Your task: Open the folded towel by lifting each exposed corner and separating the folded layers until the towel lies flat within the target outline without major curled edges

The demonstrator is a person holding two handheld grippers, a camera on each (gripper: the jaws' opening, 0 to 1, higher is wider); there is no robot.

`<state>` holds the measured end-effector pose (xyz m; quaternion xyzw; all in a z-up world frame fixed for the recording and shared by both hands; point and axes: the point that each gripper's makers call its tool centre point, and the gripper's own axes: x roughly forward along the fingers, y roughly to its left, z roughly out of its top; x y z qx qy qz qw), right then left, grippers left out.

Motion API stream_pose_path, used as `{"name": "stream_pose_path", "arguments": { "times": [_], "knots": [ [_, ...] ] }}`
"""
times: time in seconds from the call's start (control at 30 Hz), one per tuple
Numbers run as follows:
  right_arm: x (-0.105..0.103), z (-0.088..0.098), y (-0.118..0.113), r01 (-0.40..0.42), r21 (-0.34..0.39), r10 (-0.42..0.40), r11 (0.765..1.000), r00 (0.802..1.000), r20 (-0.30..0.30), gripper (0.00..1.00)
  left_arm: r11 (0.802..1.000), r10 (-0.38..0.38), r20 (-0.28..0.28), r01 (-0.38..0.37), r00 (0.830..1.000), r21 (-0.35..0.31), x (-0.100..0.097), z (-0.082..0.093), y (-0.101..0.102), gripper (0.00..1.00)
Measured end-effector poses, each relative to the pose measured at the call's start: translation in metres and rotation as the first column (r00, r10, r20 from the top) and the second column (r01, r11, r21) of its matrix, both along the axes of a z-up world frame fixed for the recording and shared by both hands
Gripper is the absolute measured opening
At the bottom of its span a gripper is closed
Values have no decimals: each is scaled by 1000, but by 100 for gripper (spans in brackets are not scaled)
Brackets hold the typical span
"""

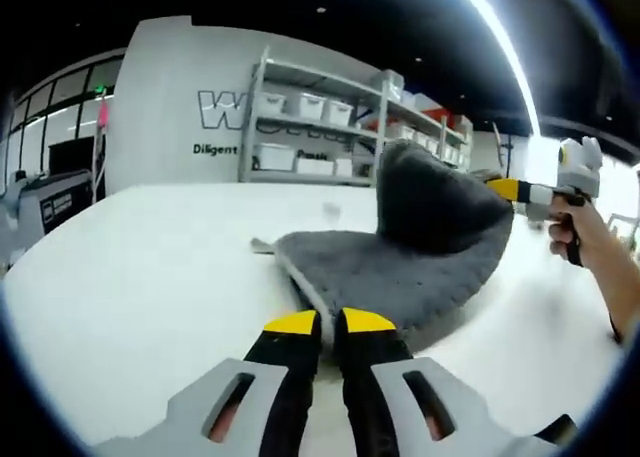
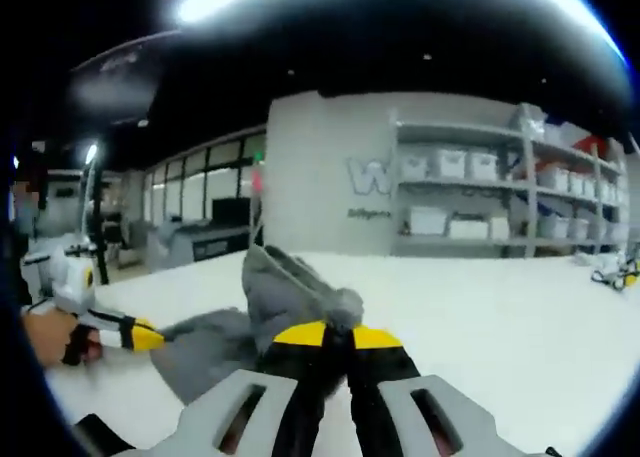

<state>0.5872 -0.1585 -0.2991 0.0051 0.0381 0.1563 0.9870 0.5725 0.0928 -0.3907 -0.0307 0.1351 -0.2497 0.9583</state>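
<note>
Towel (image 1: 400, 262), grey and shaggy, lay on the white table (image 1: 150, 277) before the shelving rack (image 1: 320, 127), its far part lifted into an upright curved flap. The left gripper (image 1: 330, 324) sat at the towel's near edge, yellow-tipped jaws drawn together and apparently pinching that edge. The right gripper (image 2: 326, 334) was clamped on the raised cloth, jaws together with fabric bunched between them. A hand (image 1: 585, 237) held it on the side of the towel away from the rack's lettered wall (image 1: 190, 107).
</note>
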Motion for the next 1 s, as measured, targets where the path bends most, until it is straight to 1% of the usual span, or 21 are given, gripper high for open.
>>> {"name": "stream_pose_path", "arguments": {
  "times": [0.2,0.3,0.53,0.67,0.7,0.9,0.97,1.0],
  "knots": [
    [-10,-10,-10,21,11,-21,1000,1000,-24,1,1000,2,1,-2,1000,-5,-1,1,2,8],
    [-16,-23,-15,34,-6,-35,999,998,-56,1,1000,1,7,-1,1000,-2,-2,2,2,8],
    [-26,-48,-29,50,-8,-50,999,990,-131,1,1000,-8,17,8,1000,-7,-4,4,1,8],
    [-33,-64,-31,39,-28,-43,999,986,-164,2,1000,-12,23,12,1000,-7,-6,6,1,8],
    [-35,-70,-32,31,-32,-37,999,981,-191,2,1000,-12,24,12,1000,-6,-7,6,1,8],
    [-38,-72,-39,36,-8,-37,999,976,-215,4,1000,-19,29,18,999,4,-9,6,0,8],
    [-41,-77,-40,33,-27,-38,999,972,-231,5,1000,-20,29,20,999,3,-10,6,1,8],
    [-44,-82,-40,12,-67,-28,998,969,-246,6,1000,-21,30,21,999,3,-11,6,1,8]
  ]
}}
